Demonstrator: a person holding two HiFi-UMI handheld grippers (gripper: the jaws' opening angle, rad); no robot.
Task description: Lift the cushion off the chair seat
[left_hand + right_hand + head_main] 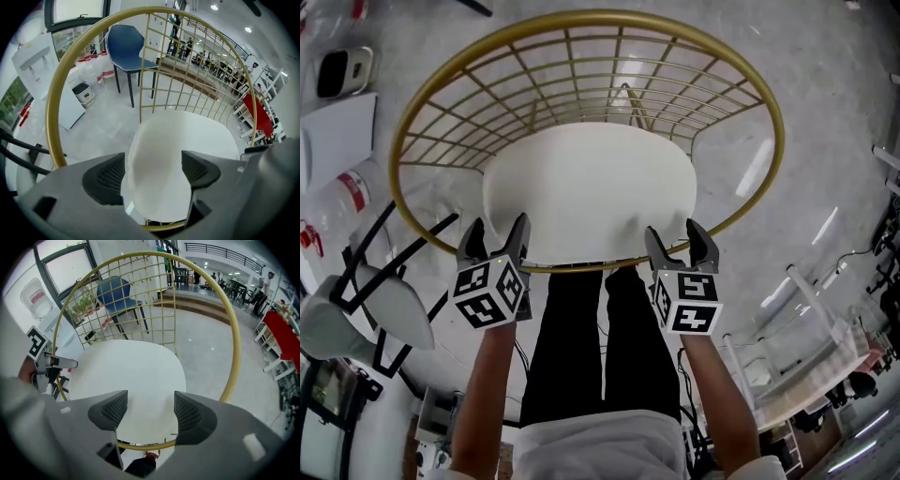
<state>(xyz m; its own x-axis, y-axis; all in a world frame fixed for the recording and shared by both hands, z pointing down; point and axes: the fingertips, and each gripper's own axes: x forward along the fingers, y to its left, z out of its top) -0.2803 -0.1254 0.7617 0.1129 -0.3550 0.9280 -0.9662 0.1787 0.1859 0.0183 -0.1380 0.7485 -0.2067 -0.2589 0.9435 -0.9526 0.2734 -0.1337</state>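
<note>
A round white cushion (591, 187) lies on the seat of a gold wire chair (773, 112). My two grippers hang at its near edge, pointing steeply down. At the cushion's front left is the left gripper (498, 228), open. In the left gripper view the cushion (187, 136) reaches in between the jaws of the left gripper (152, 171), and the pads do not press on it. The right gripper (673, 232) is open at the front right. In the right gripper view the cushion (126, 366) lies just beyond the open right gripper (150, 411), above the gold rim (232, 333).
A black-framed chair with a pale seat (366, 300) stands close on the left. A blue chair (124, 44) is beyond the gold backrest. Bottles (342, 202) and a white board (337, 131) lie on the floor at left. My legs (581, 337) are against the seat front. A table (806, 356) stands at right.
</note>
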